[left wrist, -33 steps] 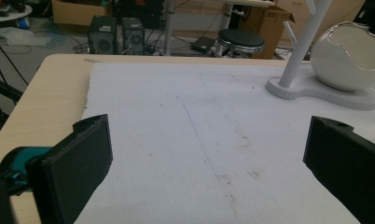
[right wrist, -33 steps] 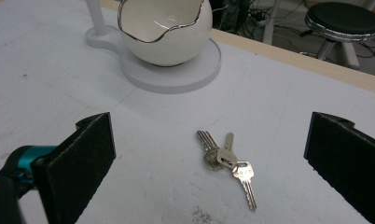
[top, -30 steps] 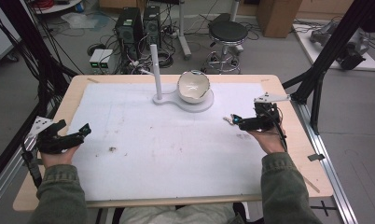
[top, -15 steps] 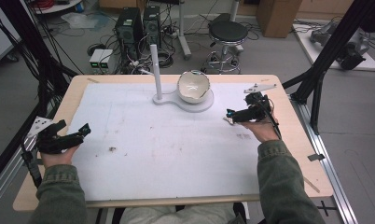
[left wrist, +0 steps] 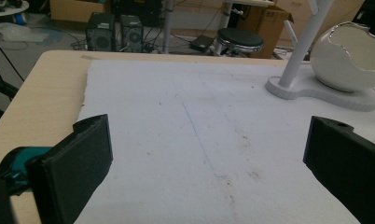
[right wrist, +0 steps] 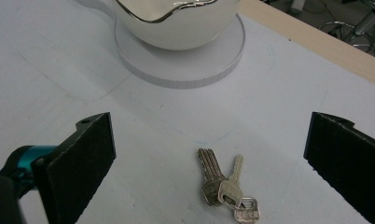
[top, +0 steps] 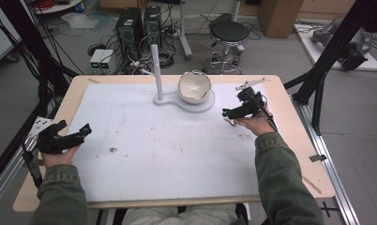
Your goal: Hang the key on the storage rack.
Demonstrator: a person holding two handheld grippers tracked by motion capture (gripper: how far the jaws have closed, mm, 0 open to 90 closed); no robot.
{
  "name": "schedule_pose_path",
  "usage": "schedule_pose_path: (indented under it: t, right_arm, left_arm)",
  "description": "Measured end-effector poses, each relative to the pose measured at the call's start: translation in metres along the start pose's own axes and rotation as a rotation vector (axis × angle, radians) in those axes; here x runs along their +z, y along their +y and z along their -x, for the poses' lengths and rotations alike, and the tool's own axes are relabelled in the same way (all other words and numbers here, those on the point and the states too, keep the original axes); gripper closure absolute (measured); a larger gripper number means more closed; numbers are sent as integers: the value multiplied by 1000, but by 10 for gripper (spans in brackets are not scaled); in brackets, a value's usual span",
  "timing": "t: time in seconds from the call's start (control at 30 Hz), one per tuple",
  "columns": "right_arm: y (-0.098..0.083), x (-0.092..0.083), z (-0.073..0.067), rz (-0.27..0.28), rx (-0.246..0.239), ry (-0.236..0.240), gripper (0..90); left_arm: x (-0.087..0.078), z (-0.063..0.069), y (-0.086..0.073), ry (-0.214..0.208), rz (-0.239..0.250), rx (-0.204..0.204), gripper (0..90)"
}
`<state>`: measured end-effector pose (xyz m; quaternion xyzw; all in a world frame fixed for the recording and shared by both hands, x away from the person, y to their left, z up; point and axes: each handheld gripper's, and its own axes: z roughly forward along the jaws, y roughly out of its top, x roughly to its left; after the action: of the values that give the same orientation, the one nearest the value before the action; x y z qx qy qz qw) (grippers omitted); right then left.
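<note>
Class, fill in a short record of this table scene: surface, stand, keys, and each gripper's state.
surface: white mat on a wooden table
stand: white base with upright post, egg-shaped bowl on it
keys: small bunch lying flat on the mat, untouched
left gripper: open, near left edge
right gripper: open, jaws either side of the keys

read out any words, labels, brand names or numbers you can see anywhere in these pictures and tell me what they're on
No text can be read in these pictures.
Keys: any stamping on the heads is too small and blurred to read.
White bowl and its white stand: no marking shows.
Computer towers on the floor behind the table: no legible brand.
Cardboard boxes at the back: no print legible.
Right gripper and left gripper: plain black jaws, no label.
</note>
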<state>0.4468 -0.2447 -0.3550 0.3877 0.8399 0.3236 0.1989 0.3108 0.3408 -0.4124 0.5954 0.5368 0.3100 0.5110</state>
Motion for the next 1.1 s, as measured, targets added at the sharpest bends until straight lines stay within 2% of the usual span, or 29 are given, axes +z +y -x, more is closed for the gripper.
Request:
schedule_pose_path:
  t: [0.2,0.43,0.47,0.53,0.6,0.67,0.7,0.73,0.8,0.87,0.97,1.0,1.03,1.07,1.1]
  right_arm:
    - [6,9,1,-52,-14,3,9]
    - [8,18,4,-83,-18,12,9]
    - [7,23,4,-110,-31,16,9]
    - [6,25,5,-119,-30,19,9]
    - [4,31,6,-158,-22,37,12]
    - [2,36,8,-188,-34,43,34]
    - [2,36,8,-188,-34,43,34]
    - [-1,42,10,-224,-34,41,40]
    - [-3,47,11,-255,-35,45,48]
    - [-5,50,11,-273,-37,46,78]
    - [-5,54,10,-288,-45,59,174]
    - [-5,54,10,-288,-45,59,174]
    - [-6,57,11,-291,-50,75,246]
    - [-6,58,11,-294,-52,81,274]
    - [-6,58,11,-294,-52,81,274]
  left_arm:
    - [0,0,0,-4,-2,-5,17]
    - [0,-2,0,-6,1,-16,17]
    - [0,-2,0,-6,1,-16,17]
    - [0,-1,0,-6,0,-16,17]
    - [0,-2,0,-5,-1,-14,17]
    - [0,-1,0,-5,-3,-12,17]
    - [0,-1,0,-5,-3,-12,17]
    - [0,-2,0,-5,-5,-9,17]
    - [1,-2,0,-4,-5,-10,17]
    - [1,-2,0,-4,-8,-9,17]
    - [2,-1,-1,-3,-13,-4,17]
    - [2,-1,-1,-3,-13,-3,17]
    - [2,-1,-1,-3,-13,-1,17]
    - [2,-1,-1,-3,-14,-1,17]
    - [2,-1,-1,-3,-14,-1,17]
